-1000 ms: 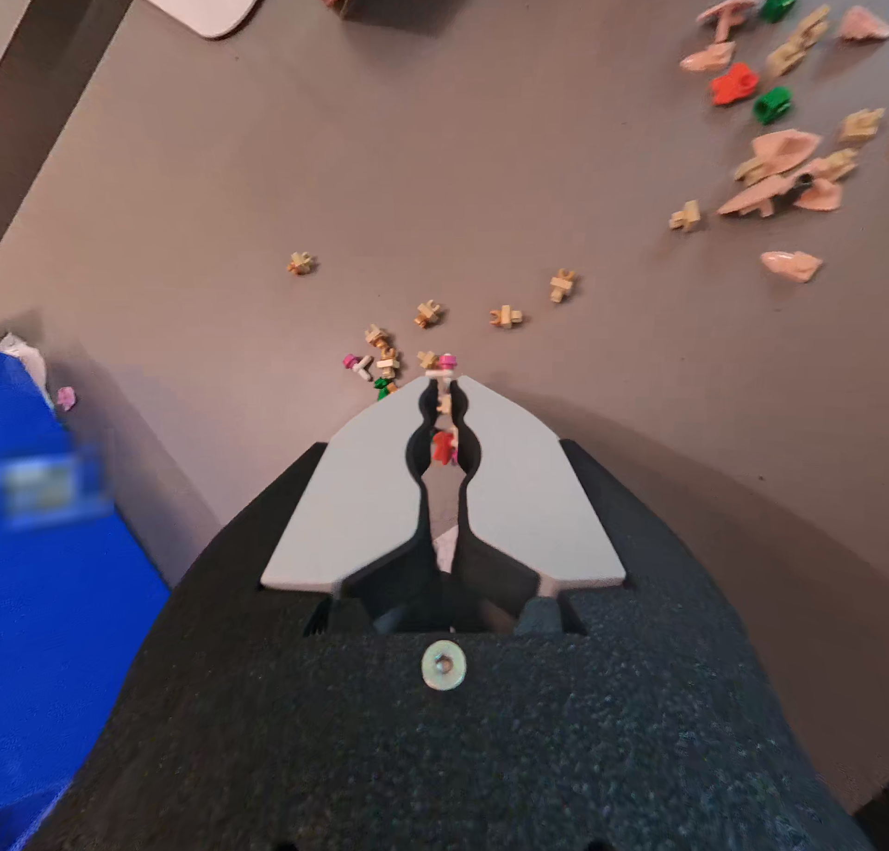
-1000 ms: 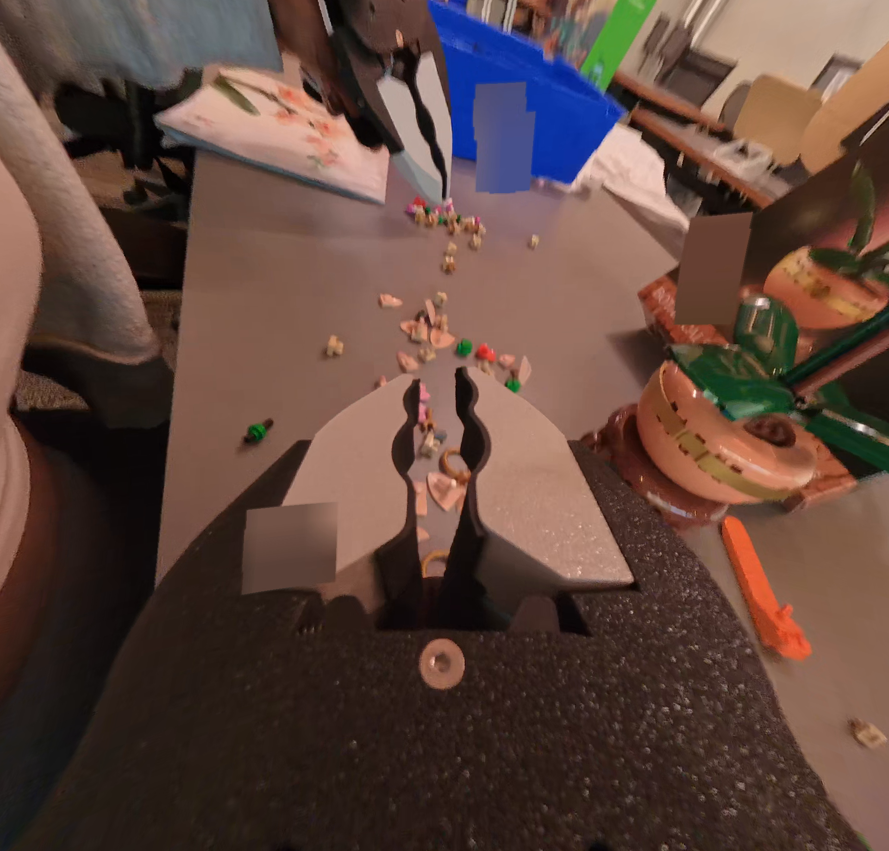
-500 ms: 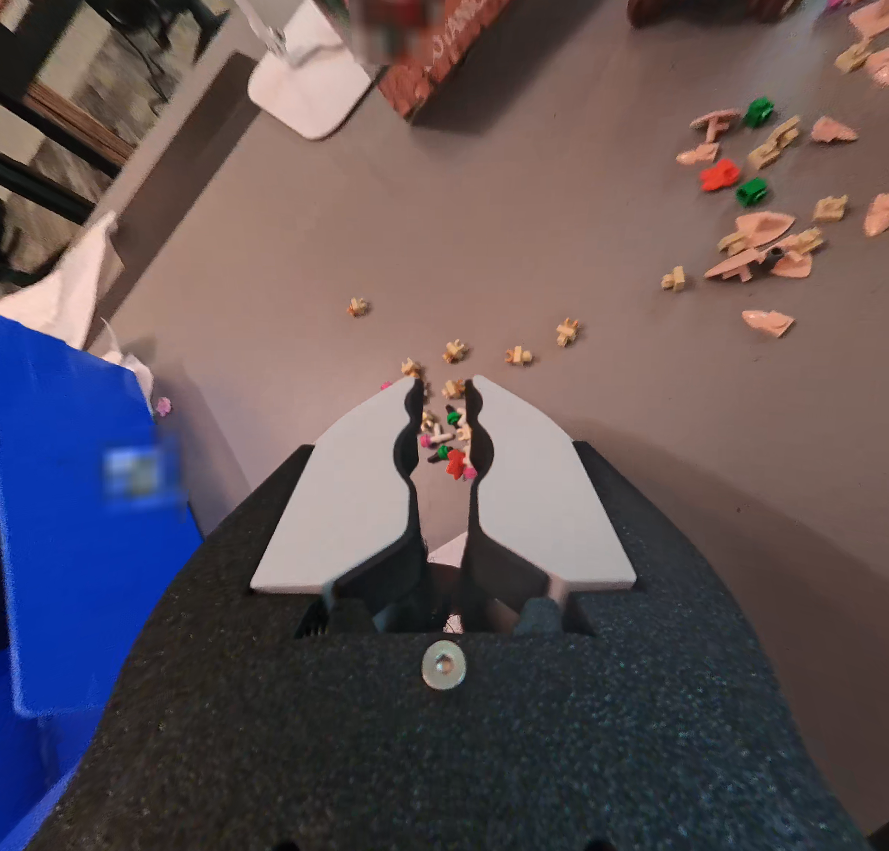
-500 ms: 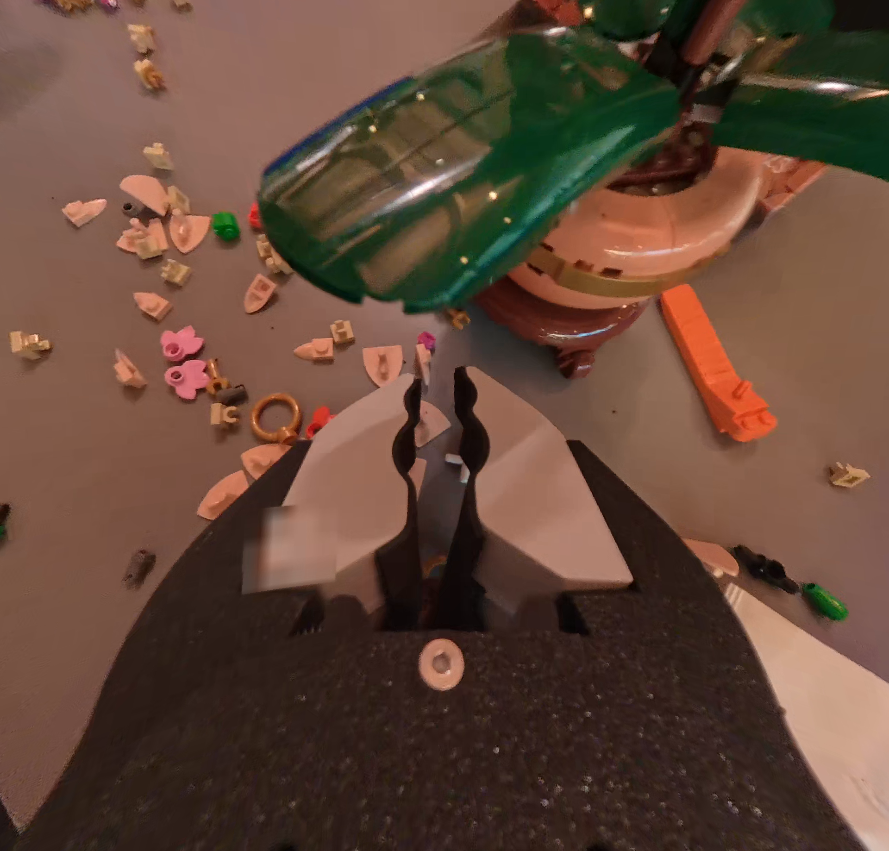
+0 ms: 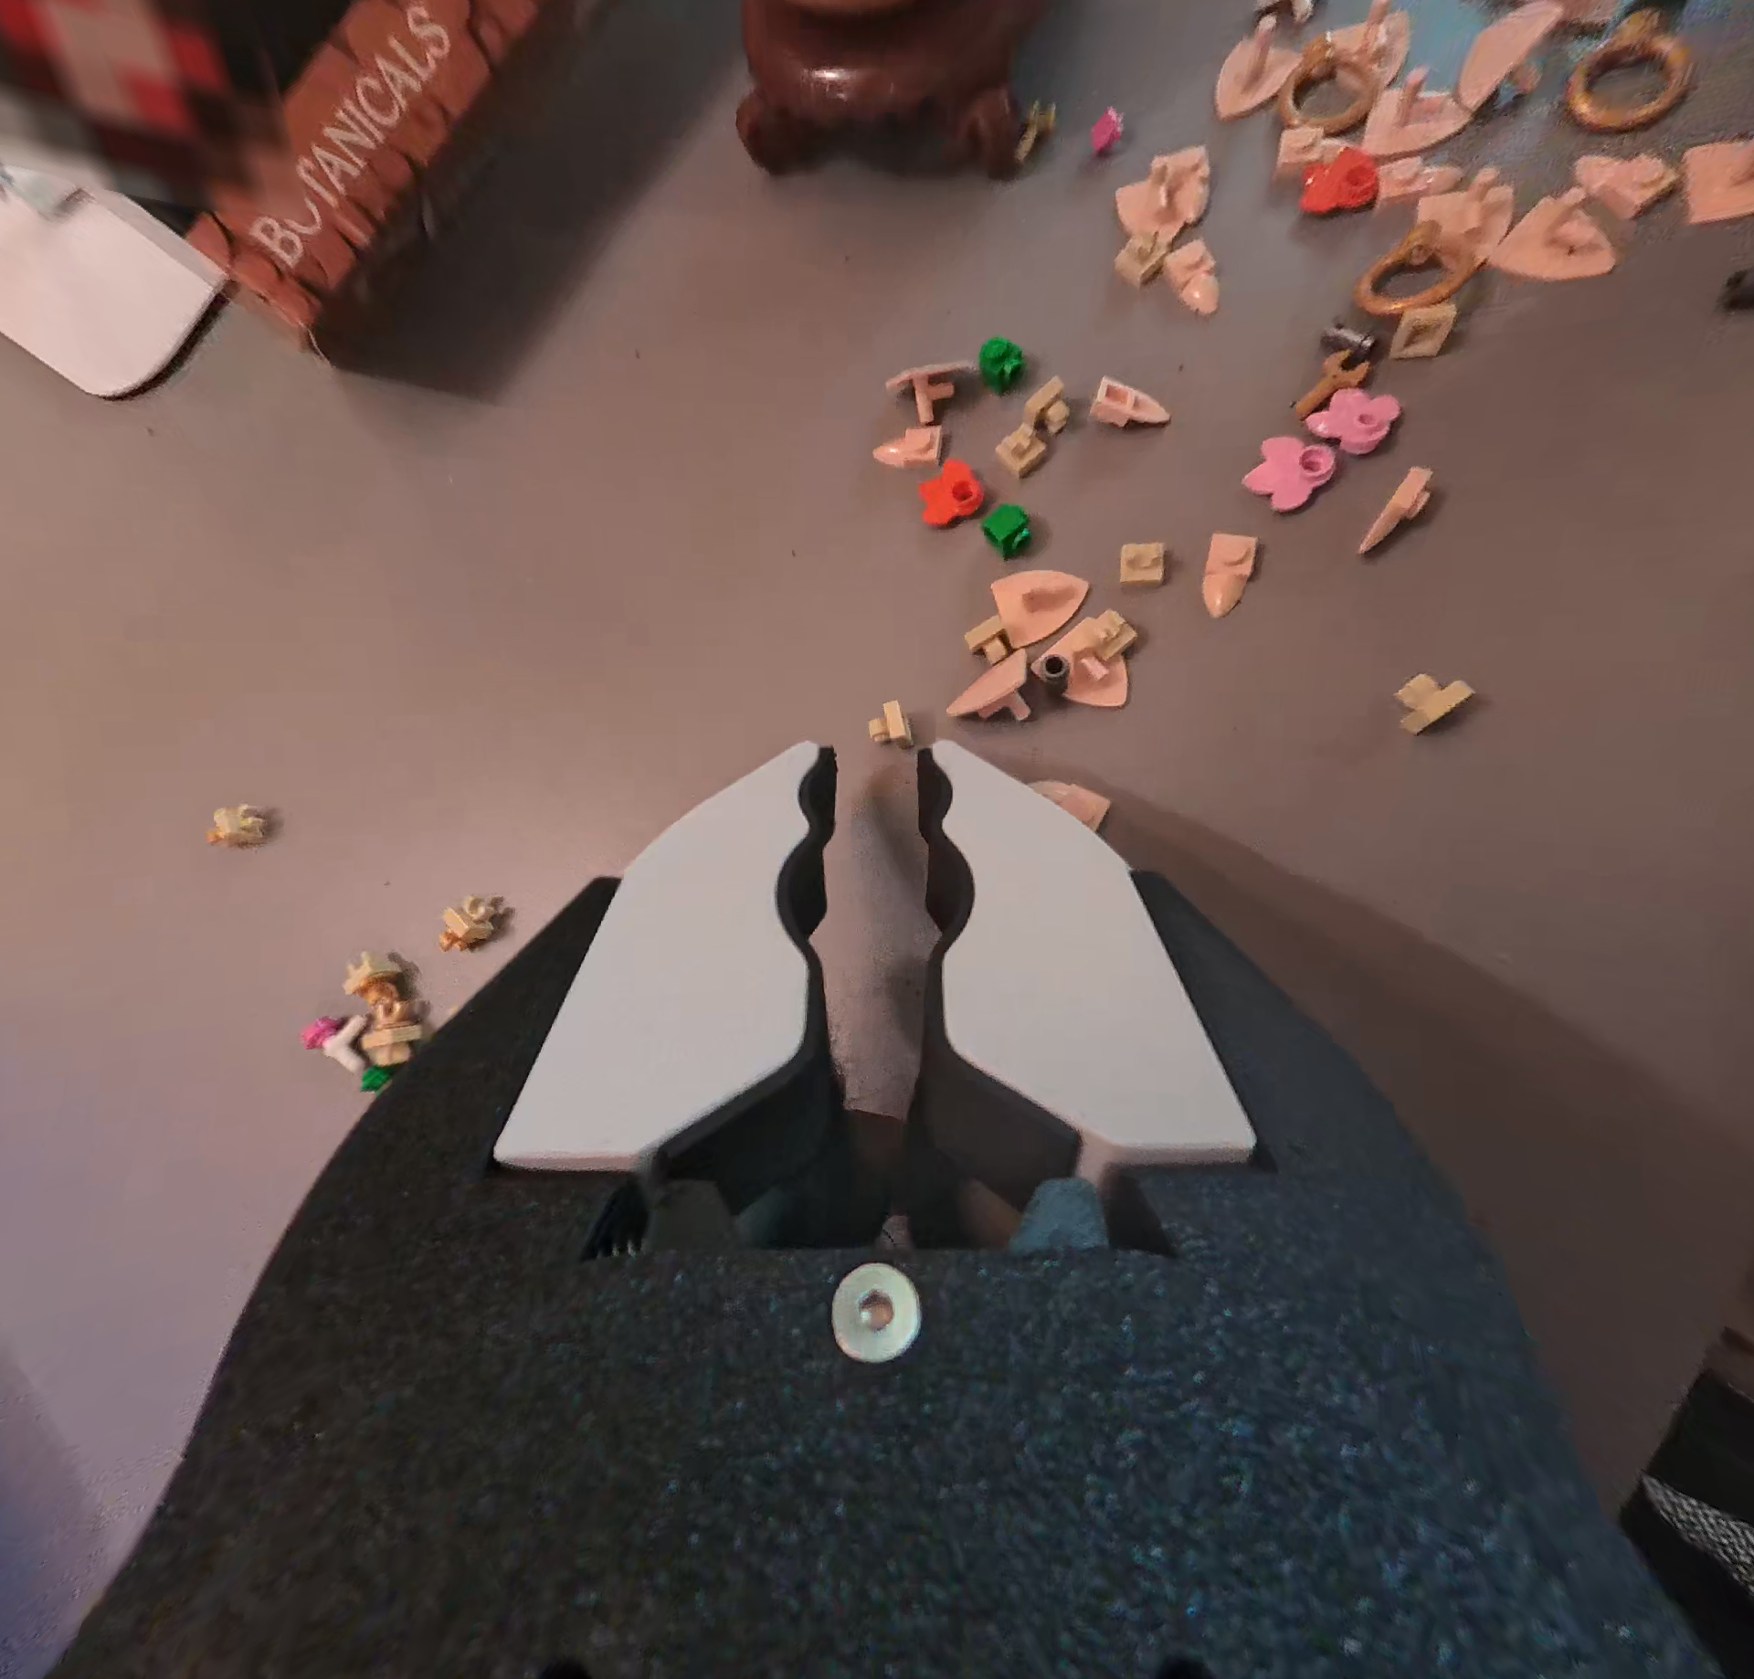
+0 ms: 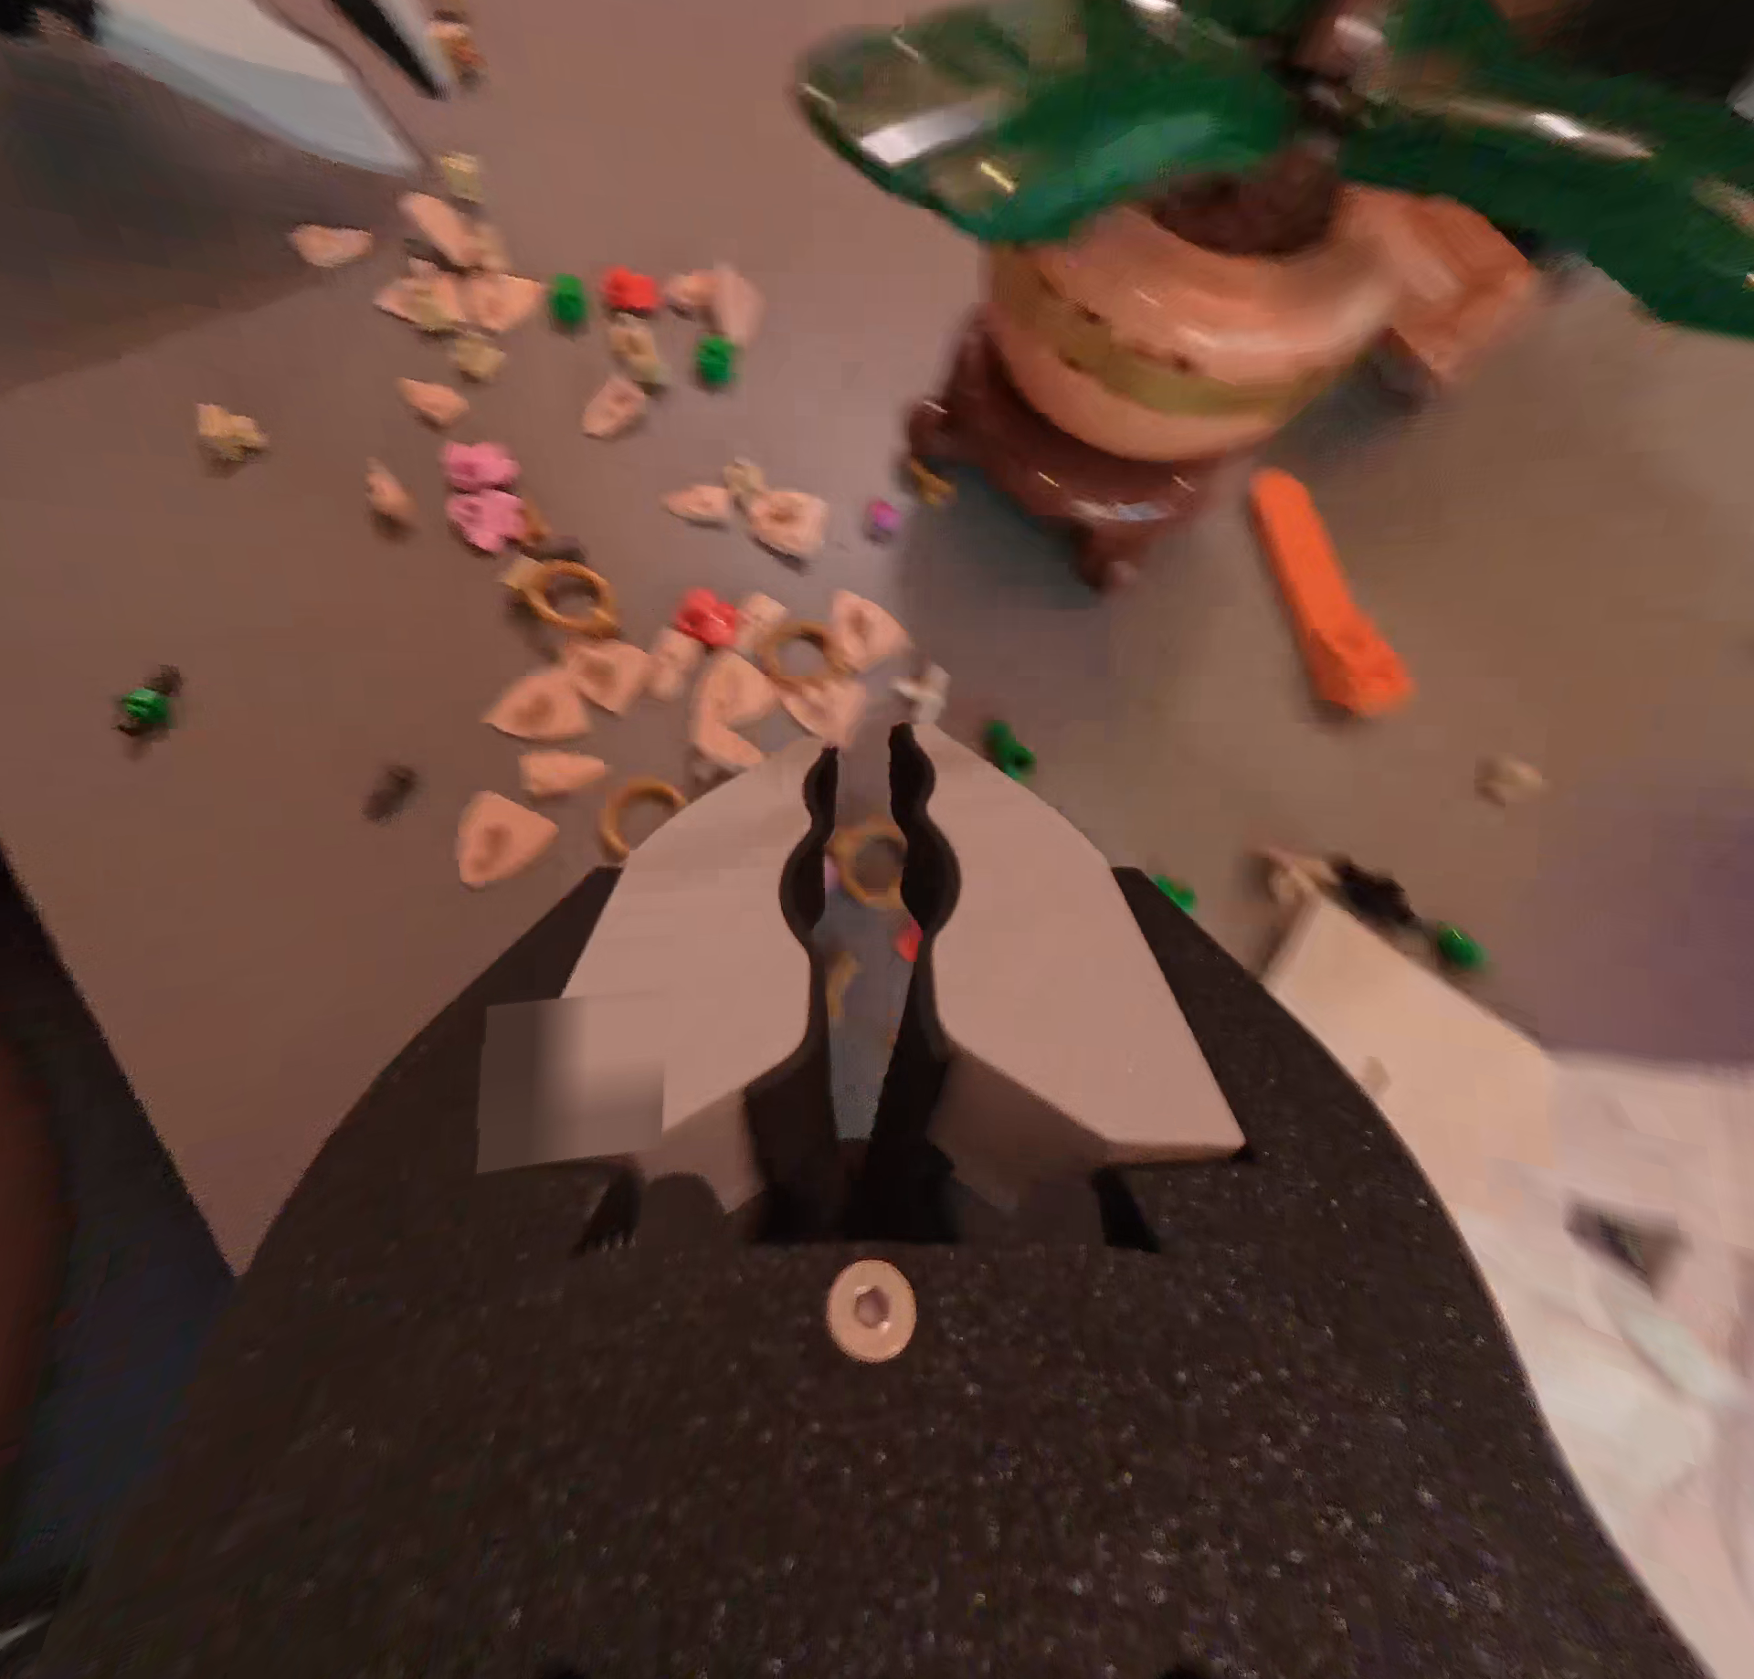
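Hovering over a grey table [image 5: 475,589], the left gripper [image 5: 876,753] has its jaws a little apart with nothing between them; just ahead of its tips lies a tan stud [image 5: 891,723], and beyond that to the right a scatter of peach petals [image 5: 1036,601], a red flower [image 5: 950,493] and green studs [image 5: 1006,530]; gold rings [image 5: 1629,84] lie farther off to the right, a brown box [image 5: 380,162] far ahead to the left, a pot base [image 5: 873,96] straight ahead; small tan bits [image 5: 384,1017] sit close by its left flank.

Seen through heavy blur, the right gripper [image 6: 862,739] is likewise slightly parted and holds nothing; a gold ring [image 6: 871,860] lies on the table beneath the gap, more petals [image 6: 541,708] spread ahead to the left, an orange tool [image 6: 1324,608] ahead to the right, white paper [image 6: 1519,1206] by its right side.

The risk, as I judge it: pieces lie so thick that closing either tool could catch two at once or flick neighbours away; the green leaves [image 6: 1091,124] overhang the right gripper's reach and could be knocked.

The only container is the peach pot [image 6: 1186,343], ahead to the right; it holds the leafy stem, its inside hidden.
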The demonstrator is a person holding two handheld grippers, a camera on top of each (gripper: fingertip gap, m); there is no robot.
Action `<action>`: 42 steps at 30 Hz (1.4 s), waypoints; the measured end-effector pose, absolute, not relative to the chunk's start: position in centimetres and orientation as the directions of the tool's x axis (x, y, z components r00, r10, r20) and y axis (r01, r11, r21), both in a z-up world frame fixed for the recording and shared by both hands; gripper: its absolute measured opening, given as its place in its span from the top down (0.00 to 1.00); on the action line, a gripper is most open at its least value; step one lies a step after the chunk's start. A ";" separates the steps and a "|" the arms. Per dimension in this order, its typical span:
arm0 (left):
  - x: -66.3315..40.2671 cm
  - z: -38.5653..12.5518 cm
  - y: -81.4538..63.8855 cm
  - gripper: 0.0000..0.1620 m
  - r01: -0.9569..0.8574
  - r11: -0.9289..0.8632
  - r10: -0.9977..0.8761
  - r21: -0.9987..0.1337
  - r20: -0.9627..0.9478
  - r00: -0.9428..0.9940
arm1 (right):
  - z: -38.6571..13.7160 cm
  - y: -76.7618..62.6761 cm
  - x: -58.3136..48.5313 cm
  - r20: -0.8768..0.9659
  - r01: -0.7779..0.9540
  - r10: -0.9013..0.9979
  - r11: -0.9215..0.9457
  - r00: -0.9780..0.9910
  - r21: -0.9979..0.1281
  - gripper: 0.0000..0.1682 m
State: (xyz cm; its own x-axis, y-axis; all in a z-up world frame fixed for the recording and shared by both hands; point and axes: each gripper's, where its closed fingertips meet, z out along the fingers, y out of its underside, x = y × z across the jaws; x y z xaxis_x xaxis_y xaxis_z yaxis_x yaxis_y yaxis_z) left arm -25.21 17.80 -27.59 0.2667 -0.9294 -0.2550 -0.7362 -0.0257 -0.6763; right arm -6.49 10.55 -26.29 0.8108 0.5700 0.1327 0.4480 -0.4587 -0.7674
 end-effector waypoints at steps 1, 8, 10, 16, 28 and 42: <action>-25.2 -27.8 17.7 0.90 -0.738 -0.026 -0.931 -0.674 -0.252 0.263 | -26.3 10.3 -4.9 0.133 0.424 0.524 -0.486 0.841 -0.765 0.94; -22.2 -28.4 16.1 0.92 -0.712 -0.001 -0.954 -0.702 -0.212 0.211 | -28.3 10.0 -1.5 0.087 0.326 0.387 -0.613 0.918 -0.719 0.94; -21.7 -28.2 16.1 0.91 -0.717 0.020 -0.946 -0.696 -0.247 0.213 | -28.2 10.1 -3.3 0.069 0.346 0.446 -0.577 0.892 -0.740 0.94; -23.0 -26.2 15.5 0.91 -0.665 -0.024 -0.932 -0.746 -0.224 0.286 | -27.5 9.2 -1.5 0.079 0.356 0.439 -0.596 0.895 -0.720 0.94; -15.1 -25.5 3.5 0.89 -0.527 0.157 -0.987 -0.836 -0.143 -0.067 | -28.1 8.3 -7.6 0.030 0.408 0.592 -0.517 0.806 -0.752 0.94; -18.8 -24.6 10.1 0.92 -0.611 0.183 -0.940 -0.770 -0.318 0.120 | -28.3 6.6 -12.4 0.050 0.482 0.706 -0.428 0.706 -0.765 0.94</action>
